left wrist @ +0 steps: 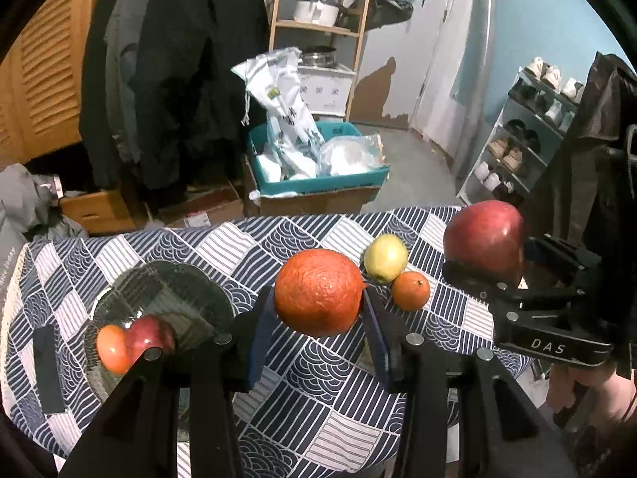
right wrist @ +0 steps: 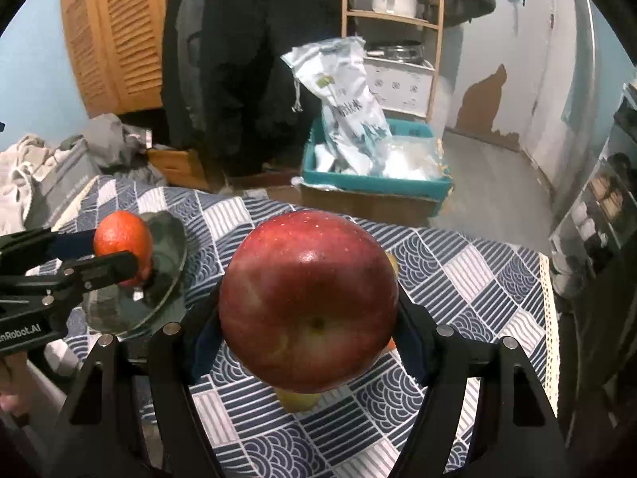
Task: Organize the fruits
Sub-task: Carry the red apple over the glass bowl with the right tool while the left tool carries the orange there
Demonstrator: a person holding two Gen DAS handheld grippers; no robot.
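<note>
While both tongs hang above the patterned surface (left wrist: 326, 410), each grips one fruit. Left tongs (left wrist: 318, 298) are clamped on a large orange (left wrist: 318, 292), pinched at its left and right sides and clear of the cloth. Right tongs (right wrist: 308, 310) are clamped on a big red apple (right wrist: 308, 298), whose dimpled end faces the right wrist camera, so its core axis runs roughly along the fingers.

On the surface beyond the orange lie a yellow-green fruit (left wrist: 385, 257) and a small orange (left wrist: 411, 290), touching each other. To the left stands a clear ribbed glass bowl (left wrist: 159, 298); a red and an orange shape show through its near wall, distorted by the glass.

Past the far edge of the surface, on the floor, sits a teal bin (left wrist: 318, 187) of white bags, with dark hanging coats (left wrist: 179, 79) to its left.
</note>
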